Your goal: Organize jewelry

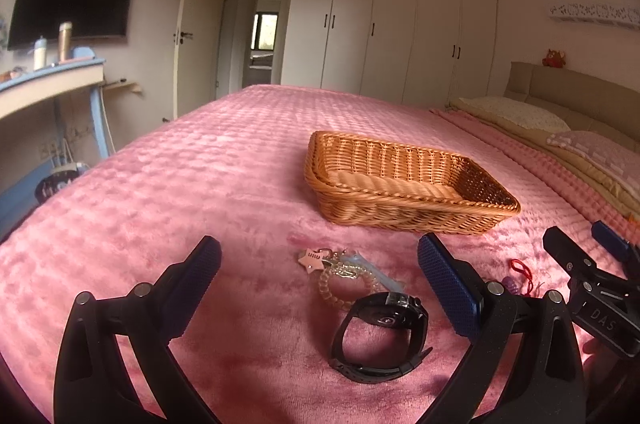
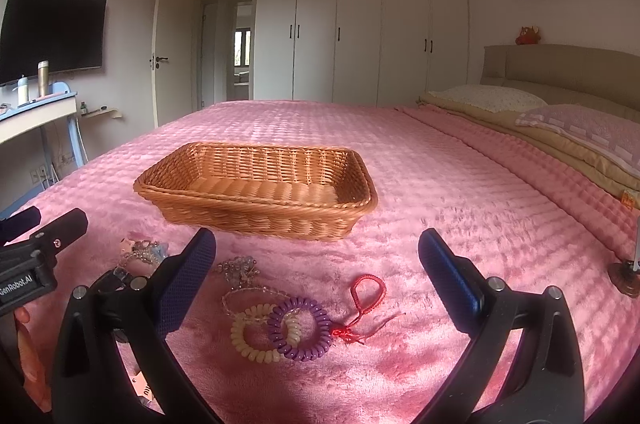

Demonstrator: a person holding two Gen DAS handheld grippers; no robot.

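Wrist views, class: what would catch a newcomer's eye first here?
The wicker basket stands out, sitting empty mid-bed on the pink blanket. In front of it lies scattered jewelry: a black watch between the open left tool, and purple and cream coil bands with a red cord before the open right tool.

1. The left tool (image 1: pixel 320 264) points forward, its two blue-padded fingers spread wide, gripping nothing.
2. The right tool (image 2: pixel 316 256) sits alongside it, fingers likewise spread wide and empty.
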